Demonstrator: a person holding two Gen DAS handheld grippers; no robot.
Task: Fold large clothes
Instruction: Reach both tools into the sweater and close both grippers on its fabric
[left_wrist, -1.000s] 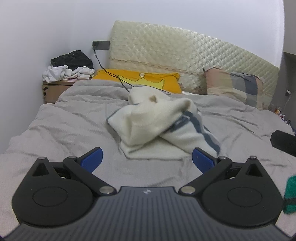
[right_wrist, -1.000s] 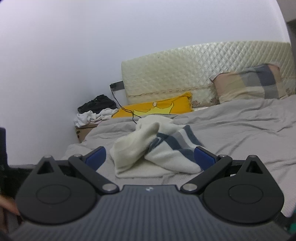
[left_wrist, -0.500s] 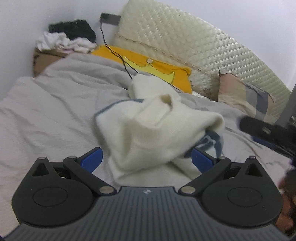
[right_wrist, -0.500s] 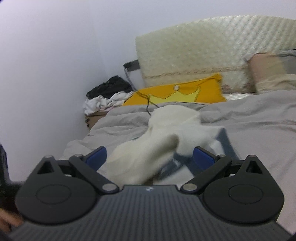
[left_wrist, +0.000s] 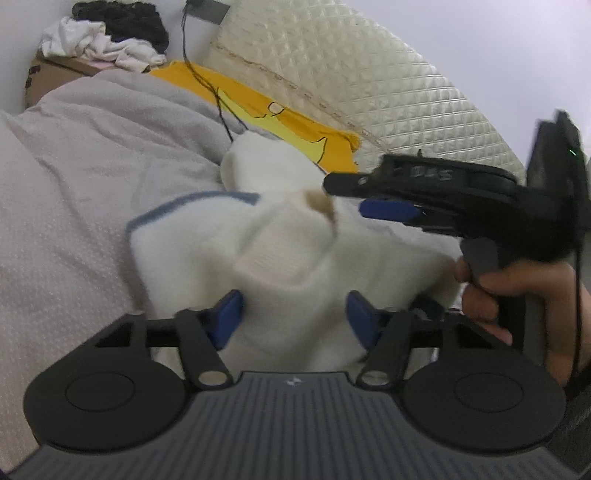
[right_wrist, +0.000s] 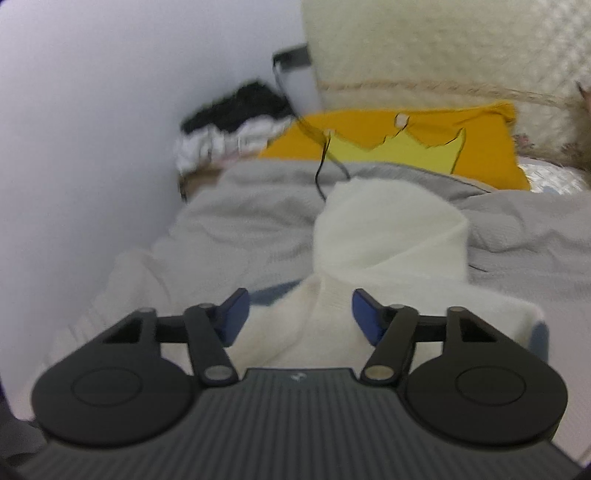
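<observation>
A cream knitted sweater (left_wrist: 280, 254) with blue trim lies crumpled on the grey bed cover (left_wrist: 74, 206). My left gripper (left_wrist: 294, 319) is low over its near part, jaws closing, and a fold of the knit fills the gap between the blue pads. In the right wrist view, my right gripper (right_wrist: 300, 314) is also closing, over another cream fold (right_wrist: 388, 236); knit lies between its pads, with a gap at the left pad. The left wrist view shows the right gripper from the side, its blue finger (left_wrist: 388, 211) above the sweater, held by a hand (left_wrist: 517, 291).
A yellow pillow (left_wrist: 280, 110) and a quilted headboard (left_wrist: 369, 85) stand behind the sweater. A black cable (left_wrist: 207, 81) runs down from the wall onto the bed. Black and white clothes (left_wrist: 110, 33) are piled on a cardboard box at the far left, by the wall.
Both grippers have moved forward and down onto the sweater, and their jaws have narrowed around its folds. The right gripper and its hand have come into the left wrist view.
</observation>
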